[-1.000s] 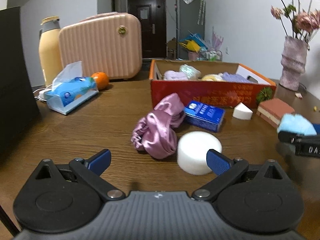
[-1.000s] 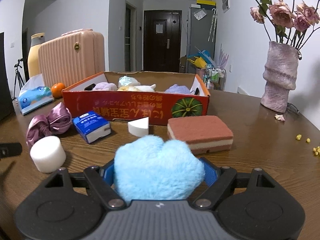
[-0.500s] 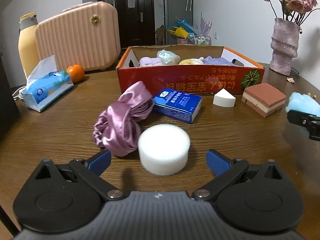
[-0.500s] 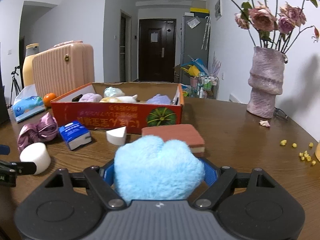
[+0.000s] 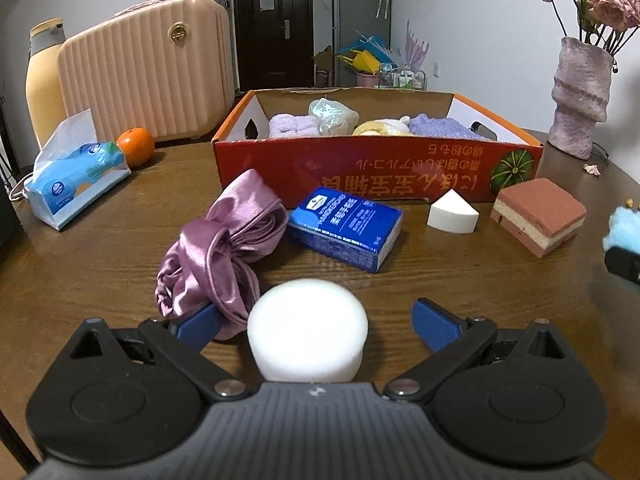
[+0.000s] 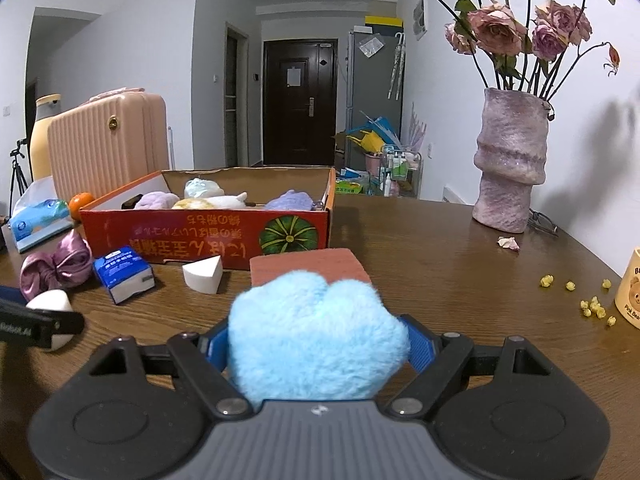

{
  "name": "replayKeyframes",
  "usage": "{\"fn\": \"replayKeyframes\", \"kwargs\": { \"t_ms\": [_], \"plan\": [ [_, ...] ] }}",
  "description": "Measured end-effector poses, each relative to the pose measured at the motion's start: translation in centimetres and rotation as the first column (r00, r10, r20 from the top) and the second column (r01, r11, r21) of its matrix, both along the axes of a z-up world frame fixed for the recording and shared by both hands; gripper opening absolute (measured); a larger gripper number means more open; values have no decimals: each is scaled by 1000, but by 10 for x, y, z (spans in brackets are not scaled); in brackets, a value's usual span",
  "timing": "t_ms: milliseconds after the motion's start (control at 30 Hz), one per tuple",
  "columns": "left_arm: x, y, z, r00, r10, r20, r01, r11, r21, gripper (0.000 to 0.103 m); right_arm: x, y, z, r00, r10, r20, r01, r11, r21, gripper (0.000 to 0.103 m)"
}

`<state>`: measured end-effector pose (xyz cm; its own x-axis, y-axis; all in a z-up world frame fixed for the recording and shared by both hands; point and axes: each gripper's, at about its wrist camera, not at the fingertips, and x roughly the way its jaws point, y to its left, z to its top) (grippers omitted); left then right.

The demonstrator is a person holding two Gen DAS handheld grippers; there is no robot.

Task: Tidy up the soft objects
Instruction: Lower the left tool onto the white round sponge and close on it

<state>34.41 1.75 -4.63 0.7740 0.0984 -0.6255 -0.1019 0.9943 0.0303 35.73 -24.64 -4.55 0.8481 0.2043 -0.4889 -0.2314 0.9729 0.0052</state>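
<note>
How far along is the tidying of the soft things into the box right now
Partly done. Several soft items already lie in the orange box. In hand: the right gripper is shut on the blue plush; the open left gripper brackets the white round sponge, not yet squeezed. Left on the table: purple satin scrunchie, blue tissue pack, white wedge sponge, brown sponge.

both low over the wooden table (image 5: 100, 248), facing the red cardboard box (image 5: 360, 168) and the dark door beyond: left wrist view close and square to its long front, right wrist view farther off toward its pumpkin-printed end, sharing the box (image 6: 208, 236), pink suitcase (image 6: 108, 140) and vase (image 6: 510, 160).
</note>
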Motion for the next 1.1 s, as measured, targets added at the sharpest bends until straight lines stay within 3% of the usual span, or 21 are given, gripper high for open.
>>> {"fn": "replayKeyframes", "kwargs": {
  "t_ms": [167,300,800,1100],
  "plan": [
    [5,0,-1,1000,-20,-4,20,1000,-11,84,1,1,-2,1000,-1,-4,1,1000,-2,83],
    [4,-1,-2,999,-41,-16,41,999,-8,60,0,2,-2,1000,1,1,-1,1000,-2,83],
    [-8,-3,8,998,-38,47,38,999,1,57,-4,5,-1,999,1,32,-1,1000,-22,83],
    [-20,-5,21,994,-41,103,45,998,-37,57,-7,4,5,995,-33,92,35,999,-21,83]
  ]
}}
